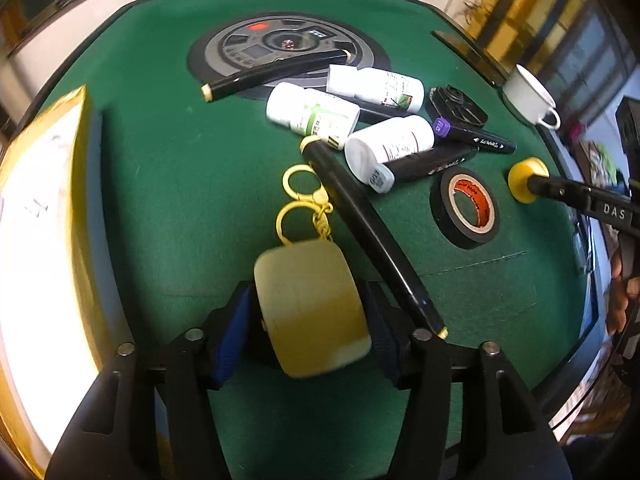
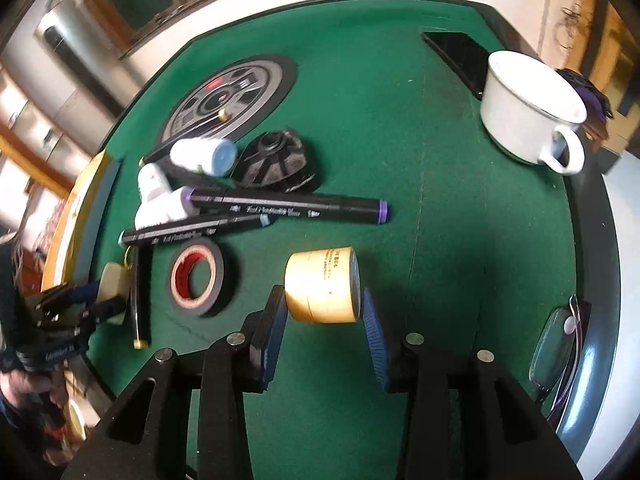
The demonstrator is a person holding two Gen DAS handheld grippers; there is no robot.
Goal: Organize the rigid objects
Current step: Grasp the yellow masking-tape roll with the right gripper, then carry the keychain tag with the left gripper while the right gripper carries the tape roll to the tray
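My left gripper (image 1: pixel 310 316) is shut on a pale yellow keychain block (image 1: pixel 312 308), its yellow rings (image 1: pixel 298 196) trailing on the green felt. My right gripper (image 2: pixel 324 316) stands around a small yellow jar (image 2: pixel 323 284); the left pad touches it, the right pad sits just off its dark end. The jar also shows in the left wrist view (image 1: pixel 527 178). A pile lies mid-table: white bottles (image 1: pixel 314 114), black markers (image 2: pixel 286 204), long black pens (image 1: pixel 372 236), a black tape roll (image 1: pixel 466 208) and a black ribbed lid (image 2: pixel 278 162).
A yellow-edged box (image 1: pixel 44 208) stands at the left. A white cup (image 2: pixel 532 114) sits at the far right, glasses (image 2: pixel 560 352) at the right table edge, a dark phone (image 2: pixel 460 56) behind. A round grey panel (image 1: pixel 280 46) is set in the table centre.
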